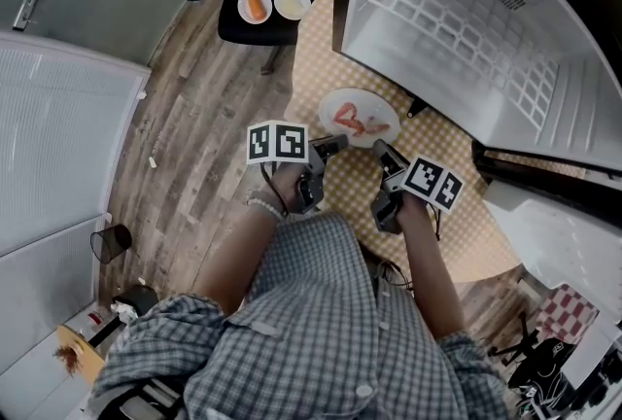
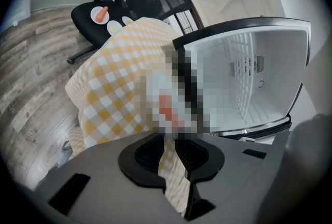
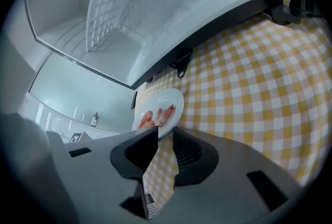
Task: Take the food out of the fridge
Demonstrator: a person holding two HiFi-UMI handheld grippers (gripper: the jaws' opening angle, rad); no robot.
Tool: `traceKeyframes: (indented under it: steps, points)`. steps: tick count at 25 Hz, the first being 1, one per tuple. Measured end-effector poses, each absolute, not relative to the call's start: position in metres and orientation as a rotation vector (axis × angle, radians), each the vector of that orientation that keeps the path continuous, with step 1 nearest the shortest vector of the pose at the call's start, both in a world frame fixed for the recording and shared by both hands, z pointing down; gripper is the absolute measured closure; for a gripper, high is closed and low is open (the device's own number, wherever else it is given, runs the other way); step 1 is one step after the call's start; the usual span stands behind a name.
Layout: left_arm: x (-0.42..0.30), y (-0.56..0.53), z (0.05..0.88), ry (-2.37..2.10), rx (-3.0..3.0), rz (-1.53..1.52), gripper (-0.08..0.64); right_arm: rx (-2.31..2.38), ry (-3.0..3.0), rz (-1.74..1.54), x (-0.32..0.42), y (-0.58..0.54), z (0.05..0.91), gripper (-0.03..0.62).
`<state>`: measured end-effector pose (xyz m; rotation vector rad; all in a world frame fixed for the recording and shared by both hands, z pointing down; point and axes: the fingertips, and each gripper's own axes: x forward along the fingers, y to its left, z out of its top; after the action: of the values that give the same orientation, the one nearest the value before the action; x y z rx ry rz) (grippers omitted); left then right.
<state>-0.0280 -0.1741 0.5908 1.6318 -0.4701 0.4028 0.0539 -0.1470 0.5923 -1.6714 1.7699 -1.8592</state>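
Observation:
A white plate (image 1: pixel 358 117) with reddish strips of food lies on the yellow checked tablecloth (image 1: pixel 457 228), in front of the open fridge (image 1: pixel 466 19). My left gripper (image 1: pixel 331 145) is at the plate's near left rim and my right gripper (image 1: pixel 381 152) at its near right rim. In the right gripper view the plate (image 3: pixel 165 108) sits just past the right gripper (image 3: pixel 165 137); its jaws stand apart with only cloth showing in the gap. The left gripper (image 2: pixel 170 141) also shows only checked cloth between its jaws, and a blurred patch covers what lies ahead of it.
The fridge (image 3: pixel 155 21) stands open with bare white wire shelves. A black office chair (image 1: pixel 255 19) beyond the table holds three small plates, one with a carrot (image 1: pixel 255 2). Wood floor runs to the left, with a white wall panel (image 1: pixel 49 146) beside it.

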Motion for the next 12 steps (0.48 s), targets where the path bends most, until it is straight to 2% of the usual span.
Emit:
traceKeyframes:
  steps: [8,12]
  points:
    - [-0.028,-0.166,0.604,-0.471,1.684,0.605,0.466,-1.749,1.852,-1.881,0.052,-0.145,0.601,0.52]
    - [-0.028,-0.161,0.604,-0.444,1.767,0.713,0.428,-1.771,1.915,-1.865,0.053,-0.143,0.602,0.515]
